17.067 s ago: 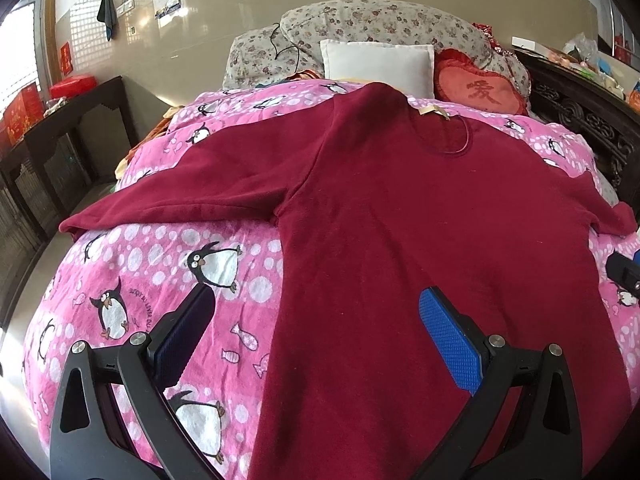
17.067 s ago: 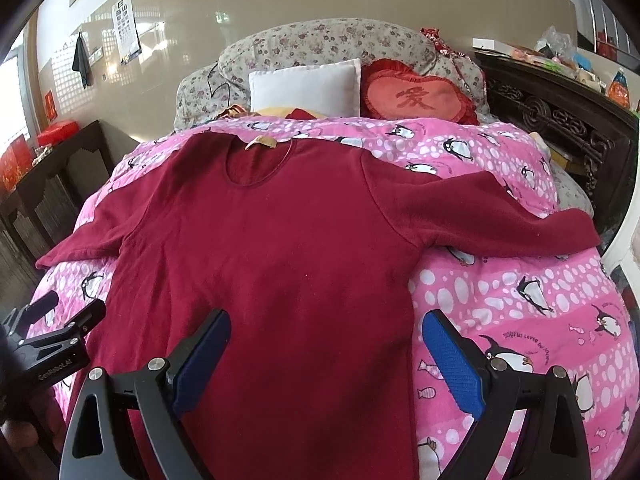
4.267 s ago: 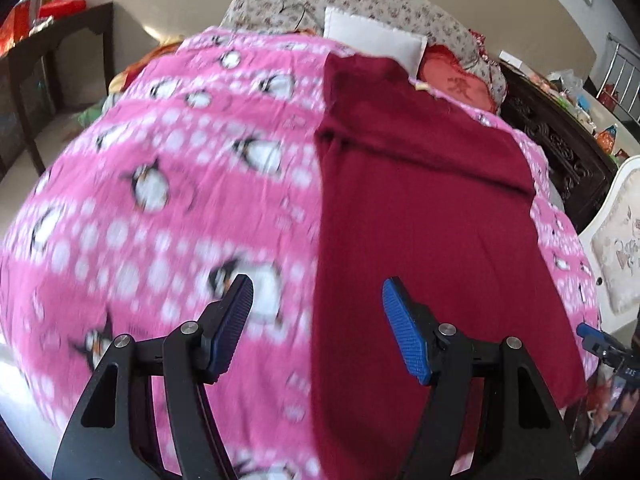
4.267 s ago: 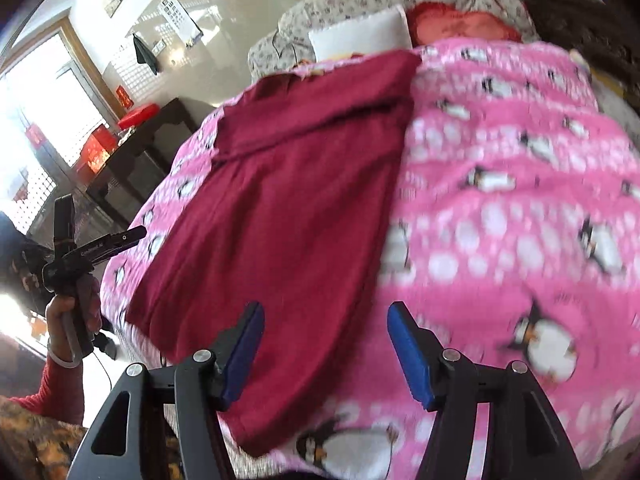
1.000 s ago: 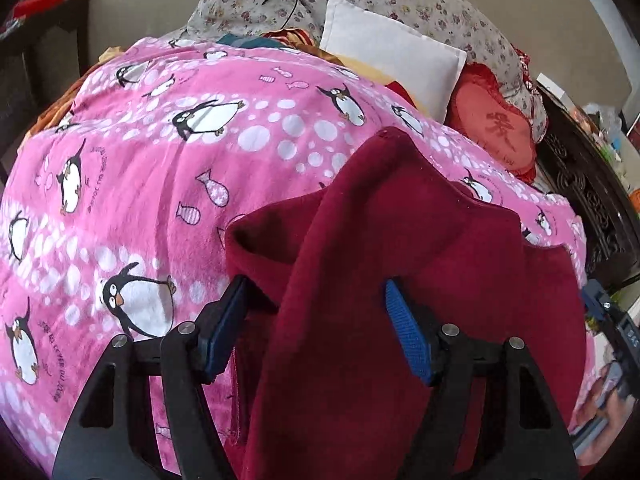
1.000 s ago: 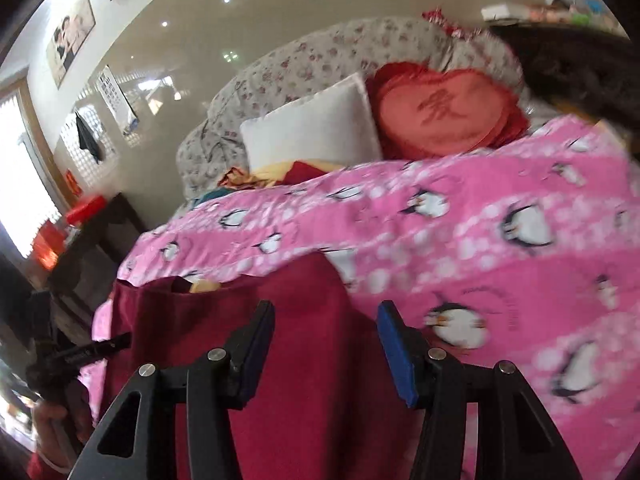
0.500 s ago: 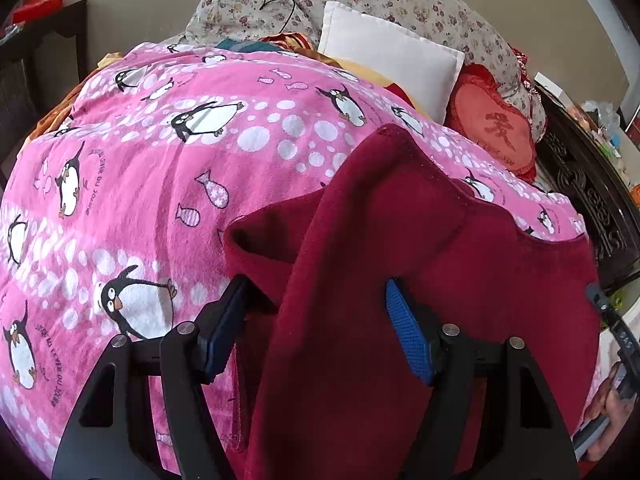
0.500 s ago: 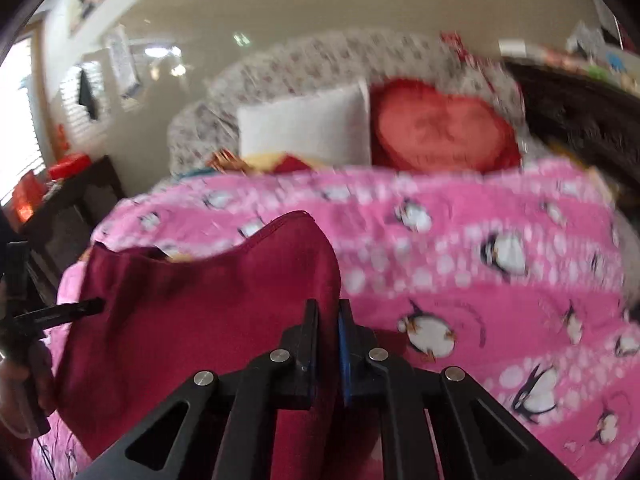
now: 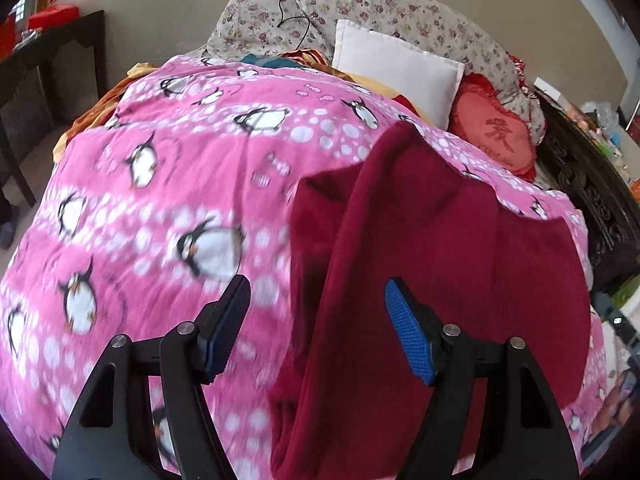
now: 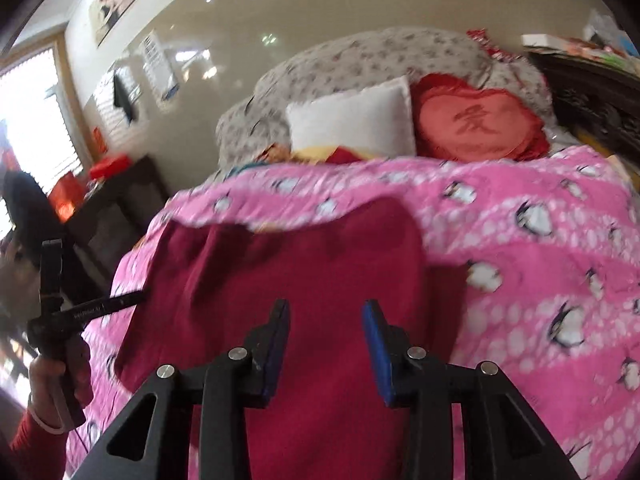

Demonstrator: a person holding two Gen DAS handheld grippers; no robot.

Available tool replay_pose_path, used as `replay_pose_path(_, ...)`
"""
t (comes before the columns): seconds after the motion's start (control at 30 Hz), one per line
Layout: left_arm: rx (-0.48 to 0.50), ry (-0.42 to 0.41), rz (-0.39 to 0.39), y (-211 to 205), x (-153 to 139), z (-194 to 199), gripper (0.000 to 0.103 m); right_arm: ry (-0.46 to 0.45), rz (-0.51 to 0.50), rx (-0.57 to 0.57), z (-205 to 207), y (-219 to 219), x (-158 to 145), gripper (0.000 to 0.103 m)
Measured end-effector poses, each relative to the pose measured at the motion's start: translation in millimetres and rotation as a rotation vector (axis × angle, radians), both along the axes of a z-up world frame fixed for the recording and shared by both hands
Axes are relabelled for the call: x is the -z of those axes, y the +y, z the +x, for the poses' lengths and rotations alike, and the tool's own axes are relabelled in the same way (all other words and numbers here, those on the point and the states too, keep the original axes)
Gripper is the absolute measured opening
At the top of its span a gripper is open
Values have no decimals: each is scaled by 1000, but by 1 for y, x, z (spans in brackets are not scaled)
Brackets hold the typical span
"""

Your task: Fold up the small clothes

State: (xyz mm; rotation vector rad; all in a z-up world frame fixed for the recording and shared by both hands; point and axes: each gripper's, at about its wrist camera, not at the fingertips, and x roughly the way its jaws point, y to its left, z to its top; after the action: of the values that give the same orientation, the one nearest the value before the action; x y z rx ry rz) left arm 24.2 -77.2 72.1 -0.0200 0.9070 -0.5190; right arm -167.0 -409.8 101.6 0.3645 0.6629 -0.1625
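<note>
A dark red sweater (image 9: 460, 264) lies folded over on the pink penguin blanket (image 9: 168, 208); its folded edge faces the pillows. It also shows in the right wrist view (image 10: 312, 272). My left gripper (image 9: 316, 320) is open and empty above the sweater's left edge. My right gripper (image 10: 326, 336) is open and empty above the sweater's near right part. The left gripper also shows in the right wrist view (image 10: 120, 302), held at the sweater's left side.
A white pillow (image 9: 396, 68), a red heart cushion (image 9: 496, 140) and floral pillows (image 9: 384, 12) sit at the head of the bed. A dark carved side table (image 9: 592, 192) stands on the right, a dark table (image 9: 48, 64) on the left.
Both grippers have let go of the sweater. The right jaws, shut on the cloth half a second ago, are now open. The left gripper pulled back and the fold lies flatter.
</note>
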Motion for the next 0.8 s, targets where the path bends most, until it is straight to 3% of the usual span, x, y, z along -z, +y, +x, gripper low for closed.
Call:
replay_pose_path(0.1, 13, -7, -28, 4, 7, -6, 71, 36, -12, -2, 11, 5, 15, 36)
replay_pose_path(0.17, 26, 32, -30, -1, 17, -1, 71, 76, -42, 32, 21, 1, 29, 36)
replay_pose_path(0.27, 15, 84, 10, -9, 39, 11, 72, 46, 39, 40, 22, -13, 38, 36)
replay_pose_path(0.33, 0, 126, -48, -2, 47, 16, 74, 41, 51, 38, 16, -12, 29, 37)
replay_pose_path(0.37, -3, 136, -72, 2, 46, 15, 74, 33, 44, 45, 9, -12, 24, 40)
replay_pose_path(0.5, 10, 145, -102, 13, 40, 8, 74, -26, 65, 70, -29, -19, 14, 68)
replay_pose_path(0.7, 10, 189, -174, 23, 49, 3, 80, 21, 166, 93, -62, -40, 38, 78)
replay_pose_path(0.8, 17, 147, -157, 14, 51, -3, 90, 42, 235, 33, -55, -42, 57, 79)
